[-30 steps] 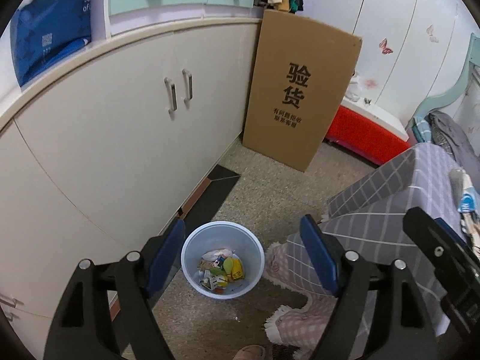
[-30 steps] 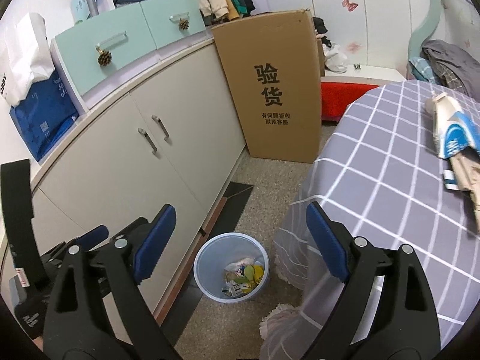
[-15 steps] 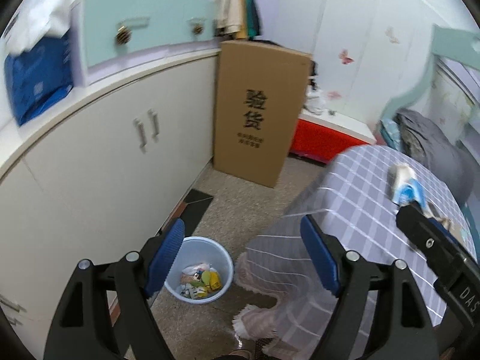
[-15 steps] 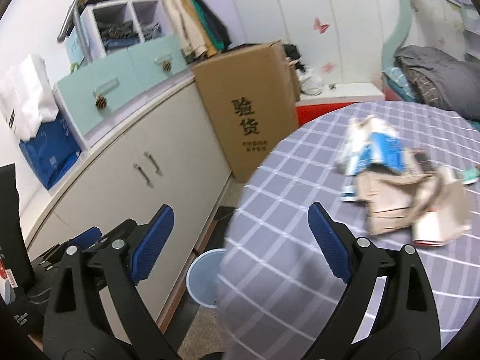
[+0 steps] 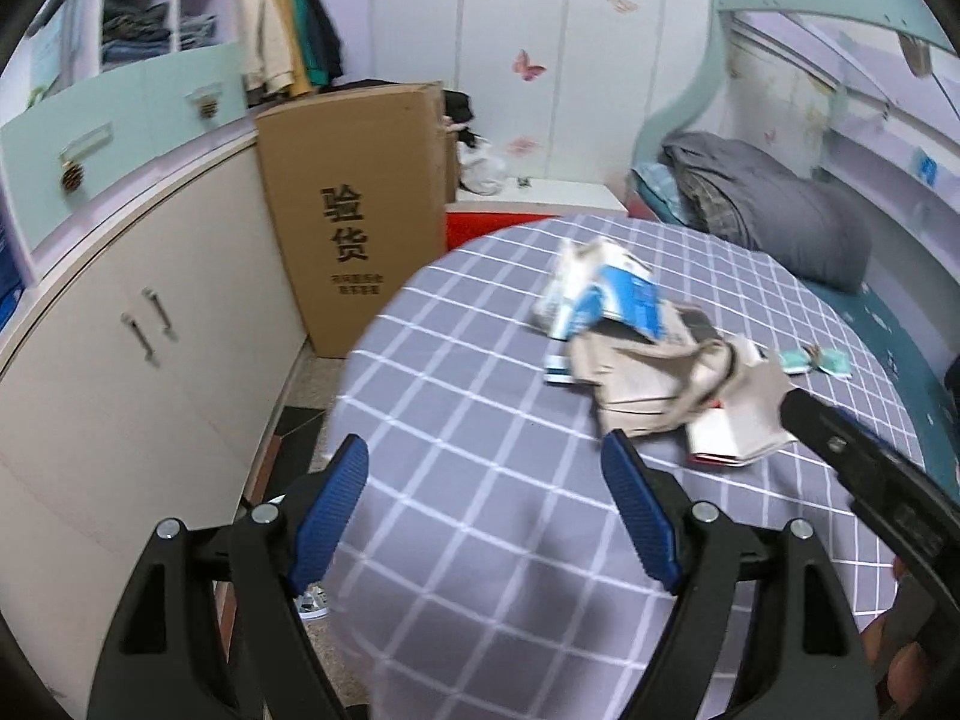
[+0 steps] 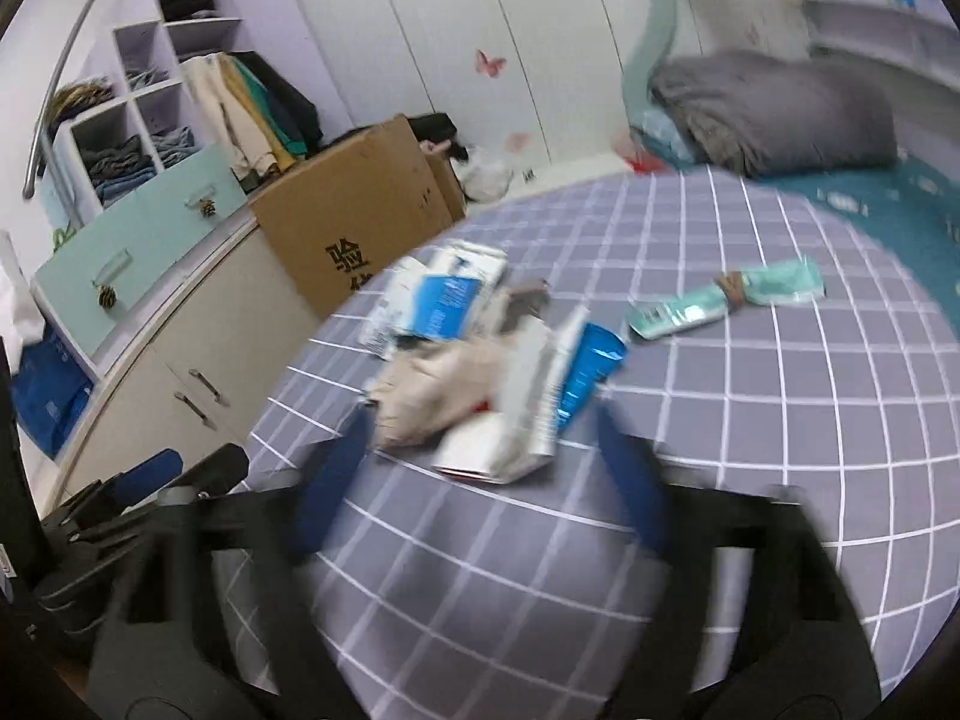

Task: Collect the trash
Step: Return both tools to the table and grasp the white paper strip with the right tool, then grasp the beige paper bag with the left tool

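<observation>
Both grippers empty. Left gripper [image 5: 483,507] and right gripper [image 6: 480,468] each spread wide above the table [image 5: 480,420]. Trash pile [image 6: 480,372] lies loose just ahead of the right gripper's fingers, probably the next pickup; green wrapper [image 6: 726,297] farther ahead-right.

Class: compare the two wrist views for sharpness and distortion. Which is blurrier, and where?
Right wrist view: motion blur smears the right gripper and crumpled paper trash pile. Left wrist view: sharper left gripper; fisheye bends the grey checked tablecloth lines in both.
</observation>
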A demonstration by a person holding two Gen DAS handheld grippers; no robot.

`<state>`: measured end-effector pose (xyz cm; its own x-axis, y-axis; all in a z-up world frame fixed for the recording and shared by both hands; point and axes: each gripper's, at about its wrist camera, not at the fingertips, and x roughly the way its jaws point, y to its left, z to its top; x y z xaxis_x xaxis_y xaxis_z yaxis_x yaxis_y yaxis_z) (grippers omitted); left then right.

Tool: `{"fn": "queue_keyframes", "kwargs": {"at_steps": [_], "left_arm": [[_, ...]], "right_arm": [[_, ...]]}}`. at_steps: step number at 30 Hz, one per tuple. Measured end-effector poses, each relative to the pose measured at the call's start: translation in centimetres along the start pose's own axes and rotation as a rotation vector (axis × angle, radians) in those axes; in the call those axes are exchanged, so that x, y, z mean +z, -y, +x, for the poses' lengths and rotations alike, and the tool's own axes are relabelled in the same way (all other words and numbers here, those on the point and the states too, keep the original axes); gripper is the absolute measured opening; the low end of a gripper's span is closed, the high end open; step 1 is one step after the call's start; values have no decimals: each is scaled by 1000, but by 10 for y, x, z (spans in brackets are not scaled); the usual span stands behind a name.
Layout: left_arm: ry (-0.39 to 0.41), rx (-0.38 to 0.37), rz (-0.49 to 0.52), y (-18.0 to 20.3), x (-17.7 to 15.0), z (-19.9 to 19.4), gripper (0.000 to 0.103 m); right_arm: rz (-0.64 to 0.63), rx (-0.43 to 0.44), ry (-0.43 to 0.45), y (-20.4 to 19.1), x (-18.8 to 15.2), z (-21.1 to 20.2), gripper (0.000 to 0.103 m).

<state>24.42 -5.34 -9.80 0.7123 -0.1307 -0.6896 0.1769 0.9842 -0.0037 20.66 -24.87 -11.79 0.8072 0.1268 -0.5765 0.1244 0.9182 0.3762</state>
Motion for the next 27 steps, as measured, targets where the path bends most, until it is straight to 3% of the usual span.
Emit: {"fn": "queue_keyframes", "kwargs": {"at_steps": [4, 8, 9, 10, 12, 18, 23, 27], "left_arm": [[-21, 6, 47, 25, 1, 9, 78], [-27, 13, 69, 33, 1, 13, 78], [-27, 7, 77, 36, 1, 13, 78], [-27, 0, 85, 40, 2, 15, 78], [-25, -13, 106, 48, 3, 17, 78], [-31, -57, 160, 82, 6, 32, 78], [-70, -94, 194, 105, 11, 53, 66], [-102, -100, 184, 110, 15, 66, 50]], "right_arm": [[70, 43, -78, 26, -1, 18, 43], [50, 52, -101, 24, 2, 26, 41], [46, 63, -117, 25, 3, 30, 28], [46, 70, -128, 26, 3, 32, 23], [47, 63, -118, 30, 4, 32, 15], [33, 36, -71, 46, 8, 17, 11], [40, 31, -64, 59, 11, 13, 11], [49, 46, -68, 63, 12, 15, 11]]}}
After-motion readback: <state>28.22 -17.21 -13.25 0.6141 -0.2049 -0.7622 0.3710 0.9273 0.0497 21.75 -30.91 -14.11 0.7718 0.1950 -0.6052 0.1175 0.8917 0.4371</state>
